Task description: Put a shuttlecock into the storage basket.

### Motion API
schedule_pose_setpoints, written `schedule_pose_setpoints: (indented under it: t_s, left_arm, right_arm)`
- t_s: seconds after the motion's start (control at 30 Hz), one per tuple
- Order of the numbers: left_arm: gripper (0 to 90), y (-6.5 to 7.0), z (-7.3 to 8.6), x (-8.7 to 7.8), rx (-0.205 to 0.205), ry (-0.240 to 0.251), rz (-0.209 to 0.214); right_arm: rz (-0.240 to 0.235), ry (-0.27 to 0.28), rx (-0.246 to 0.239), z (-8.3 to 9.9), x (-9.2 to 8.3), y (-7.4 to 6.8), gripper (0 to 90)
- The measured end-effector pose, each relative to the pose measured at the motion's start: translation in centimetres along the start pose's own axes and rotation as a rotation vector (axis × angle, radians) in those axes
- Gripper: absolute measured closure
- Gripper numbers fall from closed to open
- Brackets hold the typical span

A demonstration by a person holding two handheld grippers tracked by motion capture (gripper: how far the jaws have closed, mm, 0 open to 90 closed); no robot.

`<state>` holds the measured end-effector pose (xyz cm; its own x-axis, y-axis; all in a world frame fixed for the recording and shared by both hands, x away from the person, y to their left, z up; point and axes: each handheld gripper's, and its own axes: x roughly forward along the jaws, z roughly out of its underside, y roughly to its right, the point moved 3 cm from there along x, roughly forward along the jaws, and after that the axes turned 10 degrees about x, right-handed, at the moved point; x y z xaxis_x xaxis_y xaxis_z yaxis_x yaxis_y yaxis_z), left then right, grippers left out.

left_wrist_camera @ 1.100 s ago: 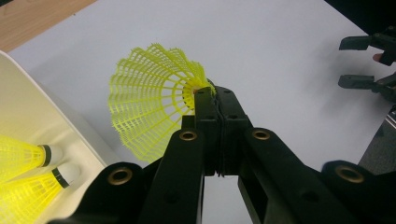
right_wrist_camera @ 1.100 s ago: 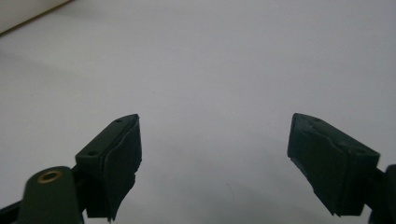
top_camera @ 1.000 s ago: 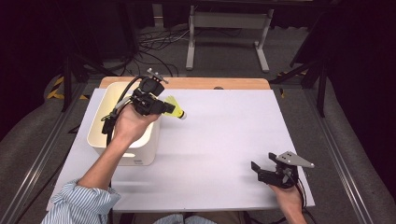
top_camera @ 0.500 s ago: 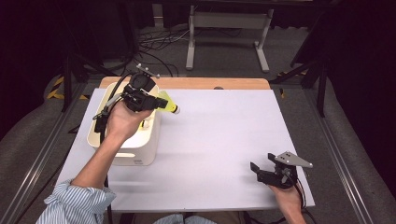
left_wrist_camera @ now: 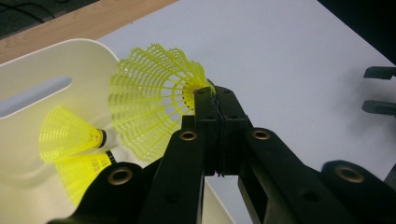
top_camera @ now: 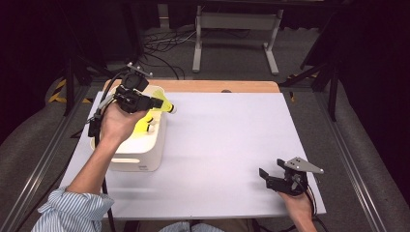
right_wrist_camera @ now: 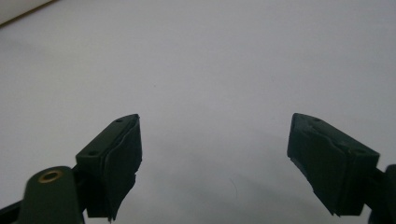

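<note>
Your left gripper has its fingers clamped tight on the rim of the skirt of 1 yellow shuttlecock, which you hold in the air above the far right corner of the white bin, the cork end pointing right over the surface. The bin stands at the left of the surface, near its far edge. In the left gripper view, 2 more yellow shuttlecocks lie inside the bin, touching each other. Your right gripper sits at the near right of the surface, well apart from the bin, its fingers spread wide with only bare surface between them.
</note>
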<state>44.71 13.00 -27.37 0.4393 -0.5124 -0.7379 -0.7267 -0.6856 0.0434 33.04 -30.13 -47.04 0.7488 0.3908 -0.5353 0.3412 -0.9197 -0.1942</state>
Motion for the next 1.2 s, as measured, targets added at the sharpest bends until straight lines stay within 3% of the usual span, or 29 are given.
schedule_pose_setpoints:
  t_s: [0.5,0.63,1.2]
  left_arm:
    - [89.3,-2.1,1.2,-0.7,-0.064,0.014,-0.031]
    - [89.3,-2.5,1.5,-0.8,-0.063,0.003,-0.060]
    - [89.3,-4.4,3.7,-0.7,-0.116,-0.032,-0.095]
  right_arm:
    - [0.002,-0.008,-0.001,0.1,0.1,0.0,18.2]
    - [0.002,-0.011,0.000,0.1,0.1,0.0,18.2]
    - [-0.002,-0.022,-0.005,0.2,0.3,0.0,18.2]
